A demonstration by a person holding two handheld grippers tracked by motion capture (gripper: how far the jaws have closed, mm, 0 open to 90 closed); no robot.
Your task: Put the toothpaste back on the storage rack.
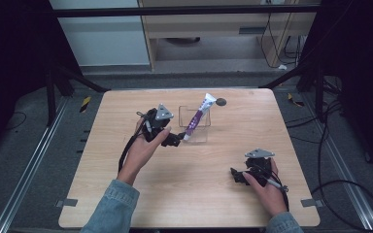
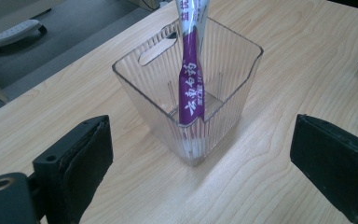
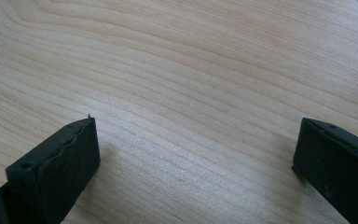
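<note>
work in hand: purple-and-white toothpaste tube [image 1: 197, 118] standing in a clear ribbed square plastic holder [image 1: 203, 134] near the middle-far part of the light wooden table [image 1: 126, 204]; looks like placement is done, or a re-grip is coming, can't tell which.
tube location: inside holder, lower end at the bottom, upper end sticking out above the rim.
tube axis: tilted, leaning up and away to the far right in the high view; lower end toward the left gripper.
key relation: holder sits straight ahead of the left gripper [image 2: 200, 158], just beyond the jaw tips, centred between them in the left gripper view; tube not touched.
left gripper state: jaws wide apart, nothing between the pads.
right gripper [image 1: 237, 175] state: jaws spread, bare tabletop between them, resting low near the front right of table.
nearer hand: left, just beside holder; right well apart.
next move judgement: any grab on the tube would go forward along the left gripper's line, and above the rim.
risk: jaws clipping the holder wall, tipping it.
</note>
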